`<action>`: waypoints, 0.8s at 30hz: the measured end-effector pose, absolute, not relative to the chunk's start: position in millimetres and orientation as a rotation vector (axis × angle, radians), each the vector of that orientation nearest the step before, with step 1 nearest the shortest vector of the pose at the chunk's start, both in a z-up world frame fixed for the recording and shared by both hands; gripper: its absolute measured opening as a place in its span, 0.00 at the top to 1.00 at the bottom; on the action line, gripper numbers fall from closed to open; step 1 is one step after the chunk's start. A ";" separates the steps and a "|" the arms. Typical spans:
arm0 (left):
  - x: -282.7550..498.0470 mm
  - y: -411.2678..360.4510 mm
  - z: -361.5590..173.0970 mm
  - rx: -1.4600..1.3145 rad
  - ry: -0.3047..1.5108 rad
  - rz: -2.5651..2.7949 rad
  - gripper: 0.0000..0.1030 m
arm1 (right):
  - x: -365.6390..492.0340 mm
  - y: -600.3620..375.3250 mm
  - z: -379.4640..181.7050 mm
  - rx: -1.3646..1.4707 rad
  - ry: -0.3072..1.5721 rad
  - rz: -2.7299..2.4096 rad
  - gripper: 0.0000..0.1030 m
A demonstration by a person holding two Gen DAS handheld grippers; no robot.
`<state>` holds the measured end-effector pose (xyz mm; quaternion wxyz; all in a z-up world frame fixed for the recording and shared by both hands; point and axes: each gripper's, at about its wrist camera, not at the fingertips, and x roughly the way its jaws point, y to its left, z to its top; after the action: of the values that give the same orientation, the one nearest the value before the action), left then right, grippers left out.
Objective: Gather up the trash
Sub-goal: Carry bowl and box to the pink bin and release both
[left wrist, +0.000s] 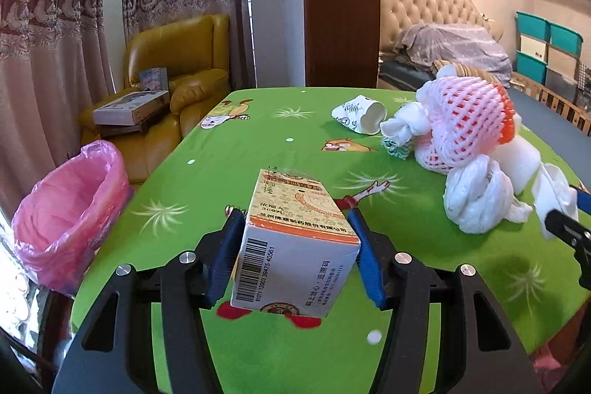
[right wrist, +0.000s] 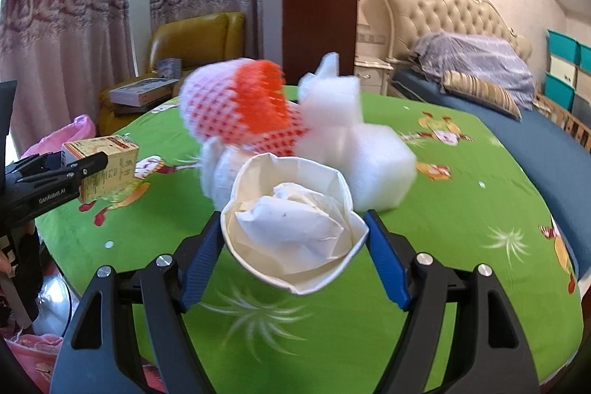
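Note:
My left gripper (left wrist: 293,228) is shut on a yellow and white medicine box (left wrist: 295,239), held above the green tablecloth (left wrist: 258,128); the box also shows at the left of the right wrist view (right wrist: 107,168). My right gripper (right wrist: 293,239) is shut on a crushed white paper cup (right wrist: 291,224) with crumpled paper inside. A pile of trash lies on the table: pink and orange foam fruit netting (left wrist: 469,113), white foam pieces (right wrist: 365,154), crumpled tissues (left wrist: 476,198) and a fallen printed paper cup (left wrist: 362,115). A bin lined with a pink bag (left wrist: 70,205) stands left of the table.
A yellow armchair (left wrist: 184,61) holding boxes (left wrist: 129,106) stands behind the table's left corner. A bed (right wrist: 480,61) with a tufted headboard lies to the right, with teal storage boxes (left wrist: 546,47) beyond. Curtains (left wrist: 74,6) hang at the back left.

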<state>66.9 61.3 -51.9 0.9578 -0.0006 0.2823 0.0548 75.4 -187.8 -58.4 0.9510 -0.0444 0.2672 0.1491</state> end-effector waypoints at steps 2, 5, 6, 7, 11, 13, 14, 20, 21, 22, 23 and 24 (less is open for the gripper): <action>60.8 64.5 -55.0 0.001 0.568 0.112 0.48 | 71.5 -177.1 -55.0 -0.118 0.530 0.325 0.29; 59.3 71.0 -64.7 0.009 0.600 0.121 0.49 | 67.3 -163.2 -53.3 -0.151 0.523 0.358 0.29; 60.1 73.6 -69.0 0.002 0.621 0.120 0.49 | 66.7 -158.4 -53.1 -0.163 0.523 0.368 0.29; 64.5 77.9 -72.1 -0.025 0.654 0.104 0.49 | 65.8 -153.5 -53.1 -0.173 0.522 0.375 0.29; 71.9 87.9 -79.4 -0.081 0.682 0.116 0.48 | 66.0 -140.9 -54.2 -0.192 0.530 0.389 0.29; 75.8 87.8 -81.5 -0.075 0.682 0.123 0.42 | 67.2 -138.9 -54.0 -0.195 0.537 0.388 0.29; 76.6 88.9 -82.6 -0.077 0.680 0.125 0.40 | 68.6 -138.8 -53.9 -0.193 0.543 0.388 0.29; 83.2 93.8 -85.5 -0.078 0.666 0.126 0.55 | 75.8 -135.8 -57.4 -0.203 0.565 0.402 0.29; 82.4 93.7 -85.1 -0.073 0.661 0.123 0.55 | 75.9 -133.2 -57.5 -0.211 0.564 0.408 0.29; 80.1 95.2 -84.3 -0.077 0.650 0.122 0.55 | 75.8 -130.0 -57.3 -0.219 0.560 0.416 0.29; 77.6 97.3 -83.2 -0.080 0.639 0.119 0.55 | 75.5 -126.5 -56.9 -0.227 0.556 0.425 0.29; 74.8 97.9 -81.7 -0.075 0.628 0.121 0.55 | 75.5 -123.9 -56.6 -0.232 0.553 0.433 0.29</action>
<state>74.8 97.9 -81.7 0.9486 -0.0369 0.3087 0.0596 75.5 -123.9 -56.6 0.9324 -0.1136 0.2701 0.2115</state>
